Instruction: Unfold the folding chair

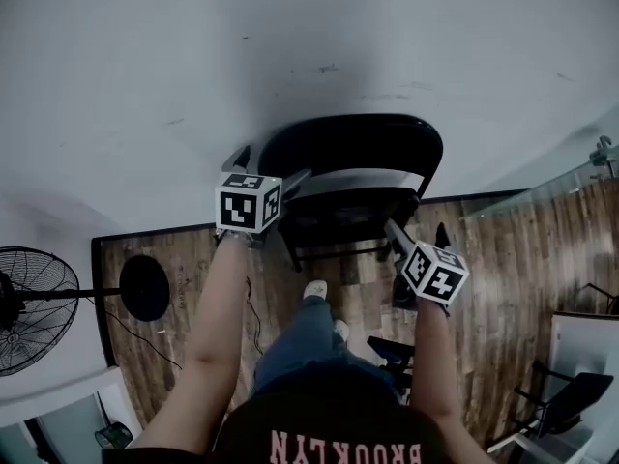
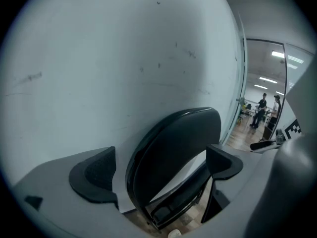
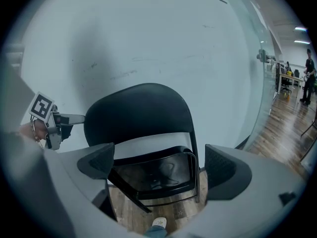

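A black folding chair (image 1: 353, 177) stands on the wood floor against a white wall, its seat (image 3: 153, 175) down and roughly level below the rounded backrest (image 3: 138, 115). My left gripper (image 1: 266, 167) hovers at the chair's upper left, open, and its own view shows the backrest (image 2: 173, 152) beyond its spread jaws. At the seat's right front corner my right gripper (image 1: 418, 238) is open too, with the chair beyond its jaws and nothing between them. In both gripper views each gripper, left (image 2: 158, 170) and right (image 3: 161, 165), appears apart from the chair.
A standing fan (image 1: 34, 307) with a round base (image 1: 145, 288) and a floor cable is at the left. A glass partition (image 1: 542, 187) runs at the right. Another dark chair (image 1: 571, 394) sits at the lower right. The person's shoe (image 1: 316, 290) is just before the chair.
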